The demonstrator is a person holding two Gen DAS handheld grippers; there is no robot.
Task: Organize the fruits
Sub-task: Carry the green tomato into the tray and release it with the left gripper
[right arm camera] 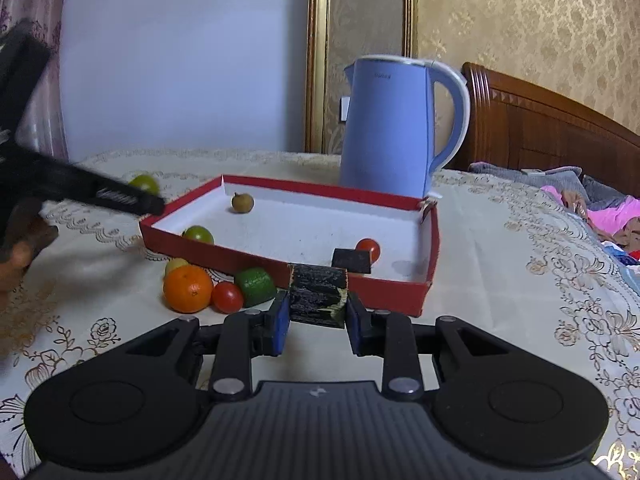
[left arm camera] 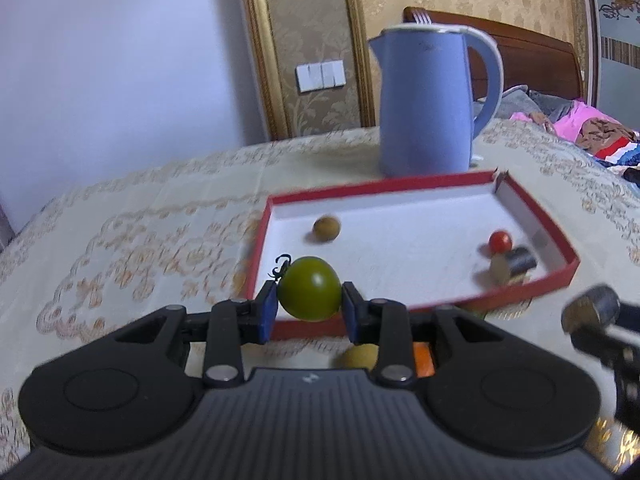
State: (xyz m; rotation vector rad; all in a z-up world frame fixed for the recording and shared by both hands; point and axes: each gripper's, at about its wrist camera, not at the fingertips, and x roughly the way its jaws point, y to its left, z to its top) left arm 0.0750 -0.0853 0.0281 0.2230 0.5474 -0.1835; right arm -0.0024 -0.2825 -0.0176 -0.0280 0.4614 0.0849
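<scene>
Fingers of left gripper (left arm camera: 310, 308) clenched on a green tomato (left arm camera: 310, 294), blue pads on both flanks, stem curl at upper left of the fruit. Fruit sits at frame centre, just over the near rim of the red tray (left arm camera: 532, 210).

Fingers of right gripper (right arm camera: 318, 314) clamp a dark striped block (right arm camera: 318, 294), looks like a melon-rind piece, can't be sure. It hangs at centre-low of frame, w/ the tray's near wall right behind it.

Tray contents, right view: brown round fruit (right arm camera: 242, 203) at rear, cherry tomato (right arm camera: 368, 249) at right, second dark block (right arm camera: 352, 261) touching it, lime (right arm camera: 198, 235) at left edge; inside or on rim, can't tell.

Loose on counter (right arm camera: 500, 280), lower left of tray: orange (right arm camera: 188, 289), small red tomato (right arm camera: 227, 297), cut green piece (right arm camera: 255, 286), yellowish fruit (right arm camera: 176, 265) behind the orange. One more green fruit (right arm camera: 145, 184) at far left, beyond the tray.

Blue kettle (right arm camera: 386, 128) stands behind tray, apart from it.

Step in hand, my read: both loads going into tray. To do well: clear the rim first, lower over bare white floor, release low so the round fruit won't roll. Keep the two grippers apart; both views show blur near the other tool.
</scene>
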